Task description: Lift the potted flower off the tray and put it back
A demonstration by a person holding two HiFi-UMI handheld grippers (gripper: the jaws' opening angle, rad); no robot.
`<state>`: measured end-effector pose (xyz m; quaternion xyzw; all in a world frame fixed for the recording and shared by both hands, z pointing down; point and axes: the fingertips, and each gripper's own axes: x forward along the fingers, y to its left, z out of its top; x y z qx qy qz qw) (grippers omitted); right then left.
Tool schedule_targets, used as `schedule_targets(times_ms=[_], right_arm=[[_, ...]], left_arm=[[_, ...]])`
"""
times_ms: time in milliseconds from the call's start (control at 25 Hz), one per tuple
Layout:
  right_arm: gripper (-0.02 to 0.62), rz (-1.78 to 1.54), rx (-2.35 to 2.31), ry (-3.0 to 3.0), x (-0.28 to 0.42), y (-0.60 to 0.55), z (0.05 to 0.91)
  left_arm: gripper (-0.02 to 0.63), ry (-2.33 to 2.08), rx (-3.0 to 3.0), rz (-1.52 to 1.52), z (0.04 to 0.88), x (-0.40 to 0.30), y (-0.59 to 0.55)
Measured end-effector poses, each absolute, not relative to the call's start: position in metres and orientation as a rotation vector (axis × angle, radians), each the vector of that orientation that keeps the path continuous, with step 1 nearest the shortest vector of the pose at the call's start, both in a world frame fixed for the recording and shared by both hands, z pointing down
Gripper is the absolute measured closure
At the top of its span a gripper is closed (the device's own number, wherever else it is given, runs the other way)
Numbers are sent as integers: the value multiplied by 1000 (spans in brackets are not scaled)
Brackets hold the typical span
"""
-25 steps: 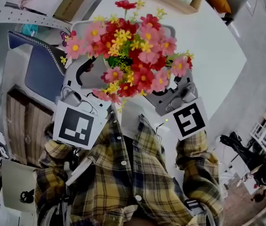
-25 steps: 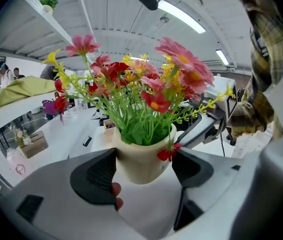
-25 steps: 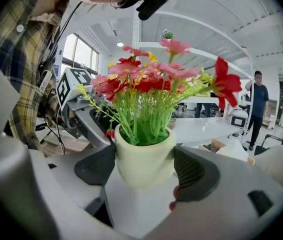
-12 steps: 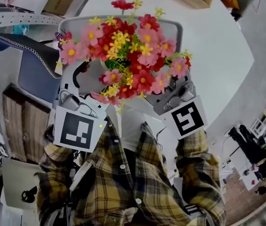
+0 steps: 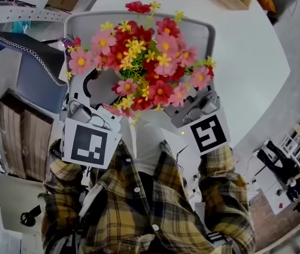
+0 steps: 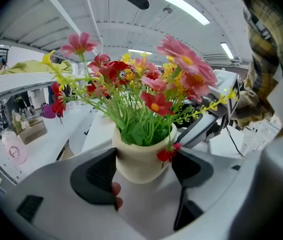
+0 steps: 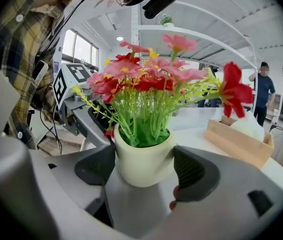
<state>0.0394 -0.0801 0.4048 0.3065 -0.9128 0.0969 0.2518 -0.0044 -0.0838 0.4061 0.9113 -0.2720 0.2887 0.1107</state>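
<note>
Over the grey tray [image 5: 203, 33] on the white counter [image 5: 245, 67], the potted flower [image 5: 139, 62] is held close to the person's chest. From above, its blooms hide the cream pot [image 6: 141, 159]. Only the gripper cameras show it, pressed between dark pads [image 6: 99, 176]. The left hand-held gripper [image 5: 89, 97] and right hand-held gripper [image 5: 200, 105] each clamp the pot from opposite sides. Whether it clears the tray I cannot tell.

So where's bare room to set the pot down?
Bare white table between grey tray and wooden box; tray's visible edge bare, middle hidden by flowers. Crowded round pot, clamped by left tool and right tool.
</note>
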Motion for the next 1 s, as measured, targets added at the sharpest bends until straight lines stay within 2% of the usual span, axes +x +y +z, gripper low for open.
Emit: schedule_targets(times_ms=[1000], right_arm=[[232,250,901,-2449,34,-75,427]], left_arm=[[258,-797,2709,816,428,-12,-80]])
